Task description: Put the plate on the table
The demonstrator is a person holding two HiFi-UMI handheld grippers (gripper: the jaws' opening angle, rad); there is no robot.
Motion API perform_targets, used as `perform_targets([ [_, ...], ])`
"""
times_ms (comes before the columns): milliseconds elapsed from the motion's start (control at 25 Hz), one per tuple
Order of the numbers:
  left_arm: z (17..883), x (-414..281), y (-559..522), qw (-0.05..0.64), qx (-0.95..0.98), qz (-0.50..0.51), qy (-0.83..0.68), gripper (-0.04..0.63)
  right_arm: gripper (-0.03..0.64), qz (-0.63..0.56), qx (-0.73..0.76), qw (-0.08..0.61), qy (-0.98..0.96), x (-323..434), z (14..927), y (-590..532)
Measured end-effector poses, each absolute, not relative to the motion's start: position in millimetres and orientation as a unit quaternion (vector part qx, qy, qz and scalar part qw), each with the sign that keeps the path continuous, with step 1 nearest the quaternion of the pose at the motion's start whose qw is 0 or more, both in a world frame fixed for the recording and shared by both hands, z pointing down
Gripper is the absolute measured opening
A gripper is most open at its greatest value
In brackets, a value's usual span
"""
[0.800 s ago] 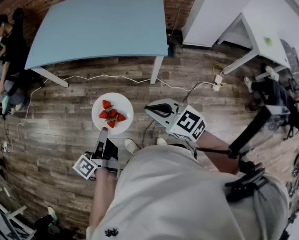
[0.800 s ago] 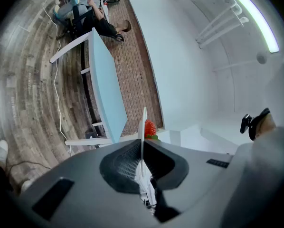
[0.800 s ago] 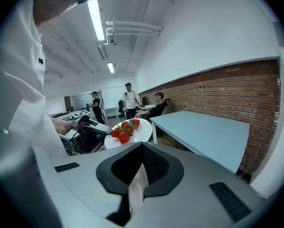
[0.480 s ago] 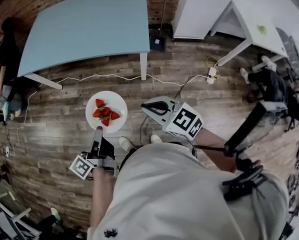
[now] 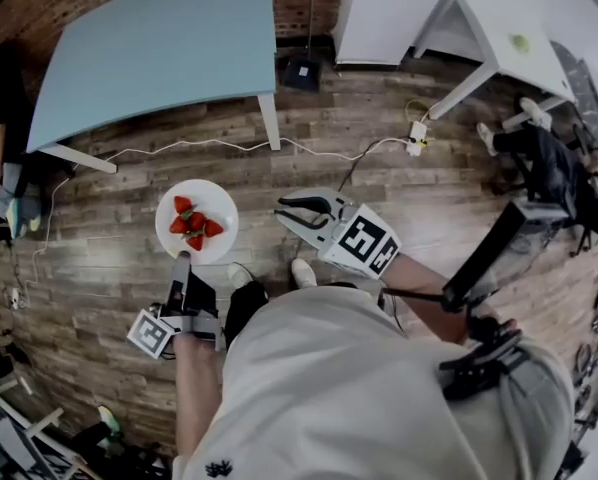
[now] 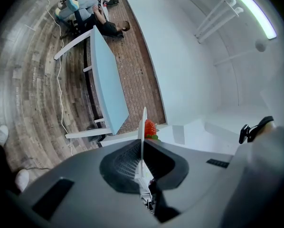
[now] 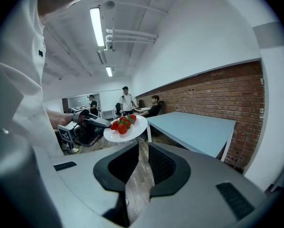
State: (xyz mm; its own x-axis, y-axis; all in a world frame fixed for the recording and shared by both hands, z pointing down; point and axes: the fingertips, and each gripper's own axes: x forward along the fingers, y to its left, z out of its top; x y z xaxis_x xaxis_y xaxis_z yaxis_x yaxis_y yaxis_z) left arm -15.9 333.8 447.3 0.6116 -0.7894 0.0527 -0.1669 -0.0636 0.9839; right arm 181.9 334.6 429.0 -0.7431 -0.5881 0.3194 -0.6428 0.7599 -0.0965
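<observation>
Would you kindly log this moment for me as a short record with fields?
left claw: shut on the near rim of the plate
plate: held level above the wood floor, not yet on the blue table
on plate: strawberries
right claw: open, empty, beside the plate
blue table: ahead, beyond the plate

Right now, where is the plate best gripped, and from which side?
The thin rim of the plate, on the person's near side, jaws edge-on, as the left gripper pinches it. It is flat and shallow, and strawberries fill its middle, so only the rim is free.
</observation>
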Motion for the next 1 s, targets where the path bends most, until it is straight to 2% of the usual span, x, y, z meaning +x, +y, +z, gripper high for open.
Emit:
perform_targets([
  [120, 442.7, -23.4, 332.6, 0.559, 0.711, -0.244, -0.350, 0.014, 0.058, 0.101, 0.325, 0.139, -0.930, 172.1, 433.0, 336.3],
  [520, 445.9, -66.7, 296.1, 0.531, 0.735, -0.247, -0.343, 0.014, 0.060, 0.091, 0.320, 0.118, -0.936, 127.1, 433.3, 306.6],
  [1000, 448.9, -226.5, 217.3, 0.524, 0.730, -0.233, -0.371, 0.014, 0.058, 0.093, 0.327, 0.140, -0.930, -6.2, 428.5, 210.7],
])
